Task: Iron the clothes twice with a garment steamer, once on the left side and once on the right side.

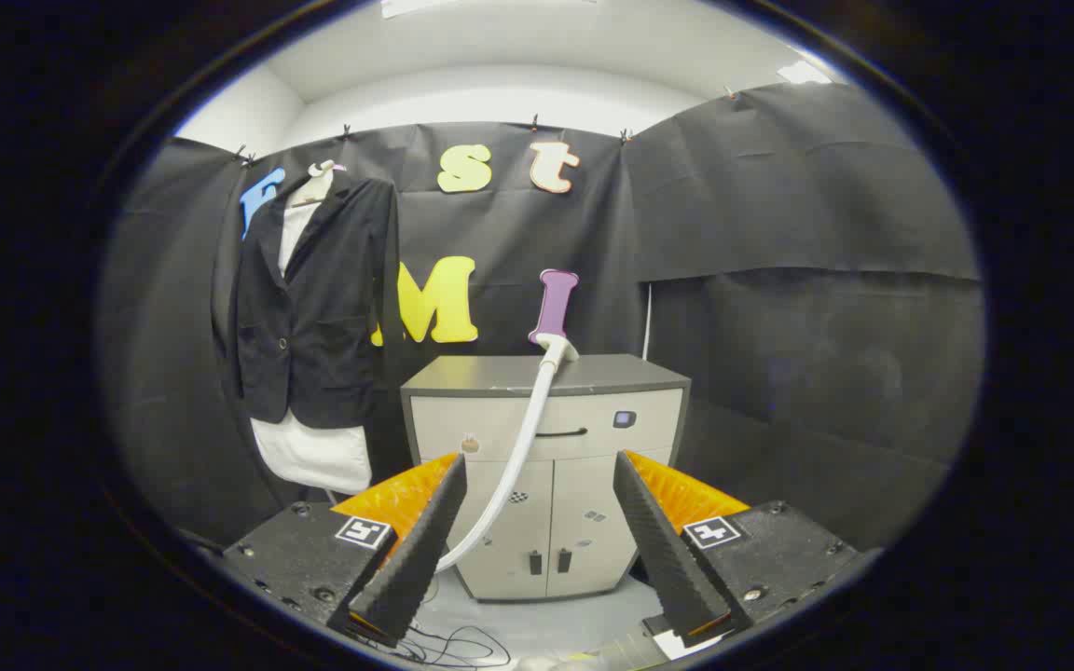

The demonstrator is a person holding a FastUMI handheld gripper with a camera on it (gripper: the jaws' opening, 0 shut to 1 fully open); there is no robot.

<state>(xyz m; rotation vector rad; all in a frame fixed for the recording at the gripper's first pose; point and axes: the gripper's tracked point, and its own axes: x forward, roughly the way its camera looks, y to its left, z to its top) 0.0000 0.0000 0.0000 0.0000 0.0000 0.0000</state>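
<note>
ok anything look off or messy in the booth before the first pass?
Nothing damaged or spilled. The steamer leans at the cabinet's back edge, its hose draped down the front across the drawer. The jacket hangs straight, with white fabric showing below its hem. The hand-held gripper is open, holding nothing.

Matt dark cloth jacket [313,298] left of the smooth matt cabinet [546,466]; glossy plastic steamer hose [518,447] draped over the cabinet.

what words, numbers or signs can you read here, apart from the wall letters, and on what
No readable words or numbers.
Stickers on the cabinet doors: too small to read.
Square markers beside the fingers: patterns, not words.
The gripper is open and empty, fingers pointing at the cabinet.
</note>
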